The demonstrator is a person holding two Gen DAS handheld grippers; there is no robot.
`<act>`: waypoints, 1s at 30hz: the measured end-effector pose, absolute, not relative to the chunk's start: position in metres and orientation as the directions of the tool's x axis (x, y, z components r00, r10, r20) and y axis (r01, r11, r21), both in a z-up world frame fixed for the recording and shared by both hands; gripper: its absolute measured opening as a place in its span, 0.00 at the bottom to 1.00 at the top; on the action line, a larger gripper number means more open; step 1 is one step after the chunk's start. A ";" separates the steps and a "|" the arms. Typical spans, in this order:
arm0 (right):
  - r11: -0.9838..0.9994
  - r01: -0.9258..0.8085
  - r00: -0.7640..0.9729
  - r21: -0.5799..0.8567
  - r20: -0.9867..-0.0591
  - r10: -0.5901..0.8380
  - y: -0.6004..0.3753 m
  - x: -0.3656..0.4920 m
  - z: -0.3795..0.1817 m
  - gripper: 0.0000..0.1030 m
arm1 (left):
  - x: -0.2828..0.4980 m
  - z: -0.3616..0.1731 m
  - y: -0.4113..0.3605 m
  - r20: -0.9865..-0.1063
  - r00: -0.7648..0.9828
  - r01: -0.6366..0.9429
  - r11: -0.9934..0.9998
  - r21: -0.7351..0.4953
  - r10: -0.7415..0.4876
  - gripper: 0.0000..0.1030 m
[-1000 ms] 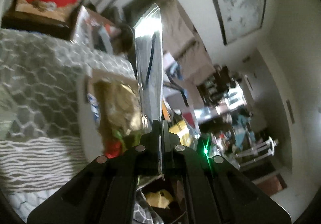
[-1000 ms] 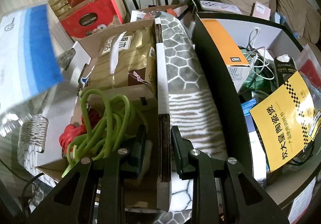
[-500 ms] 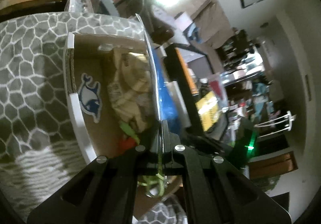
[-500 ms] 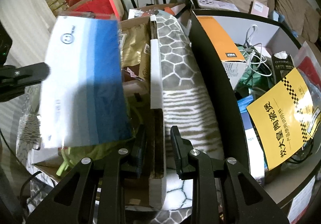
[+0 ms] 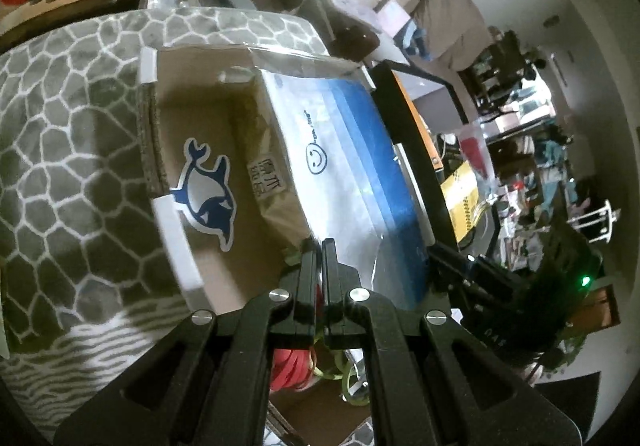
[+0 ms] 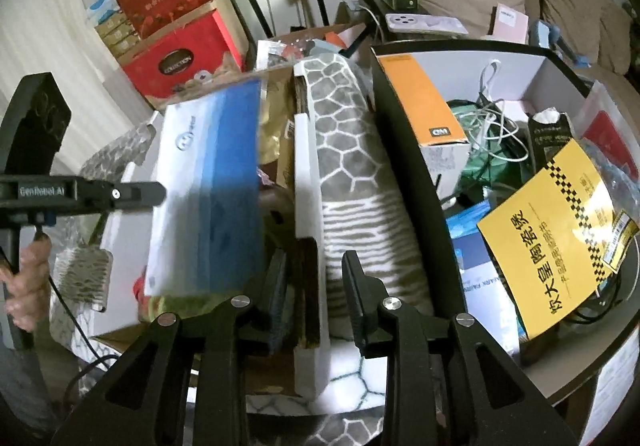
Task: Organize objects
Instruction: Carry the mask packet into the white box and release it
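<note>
Blanket [image 6: 344, 150]: largest soft thing, centre of the right wrist view; plush grey fabric with white honeycomb lines turning to stripes, draped over the box wall between the two boxes.
Black bin [image 6: 404, 150]: right half of the right wrist view; rigid dark walls, white inside, crowded with an orange carton [image 6: 420, 102], white cables and a yellow printed sheet [image 6: 556, 230].
Cardboard box [image 5: 176, 222]: centre-left of the left wrist view; brown corrugated walls with white edge strips and a glossy whale sticker [image 5: 206, 190]. Probably the sorting target.
Blue-and-white pouch [image 5: 352, 182]: the task's thing; flat, slick, shiny plastic with a smiley mark, held by one edge above the open cardboard box, tilted over its contents, likely so that it can slide in flat.
Left gripper [image 5: 319, 246]: lower centre; jaws pressed together, pinching the pouch's edge.
Right gripper [image 6: 316, 282]: lower centre of its view; jaws spread, straddling the box's wall, perhaps to steady it; contact cannot be told.
Cords [image 5: 292, 362]: red and green loops, low in the box.
</note>
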State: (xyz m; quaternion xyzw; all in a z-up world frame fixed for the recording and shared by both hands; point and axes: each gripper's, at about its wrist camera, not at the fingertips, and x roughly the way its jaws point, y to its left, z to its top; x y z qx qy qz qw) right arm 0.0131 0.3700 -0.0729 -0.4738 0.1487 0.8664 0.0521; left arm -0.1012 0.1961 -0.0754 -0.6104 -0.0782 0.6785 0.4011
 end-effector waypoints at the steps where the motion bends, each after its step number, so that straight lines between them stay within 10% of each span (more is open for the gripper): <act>1: -0.950 -0.234 -0.544 0.208 -0.837 -0.049 0.370 0.012 -0.073 0.28 | -0.102 -0.075 0.198 -0.768 0.066 -0.454 -0.666 -0.592 0.638 0.02; 30: -0.937 -0.265 -0.582 0.230 -0.812 -0.035 0.377 0.005 -0.059 0.50 | -0.108 -0.080 0.198 -0.795 0.047 -0.468 -0.690 -0.552 0.605 0.02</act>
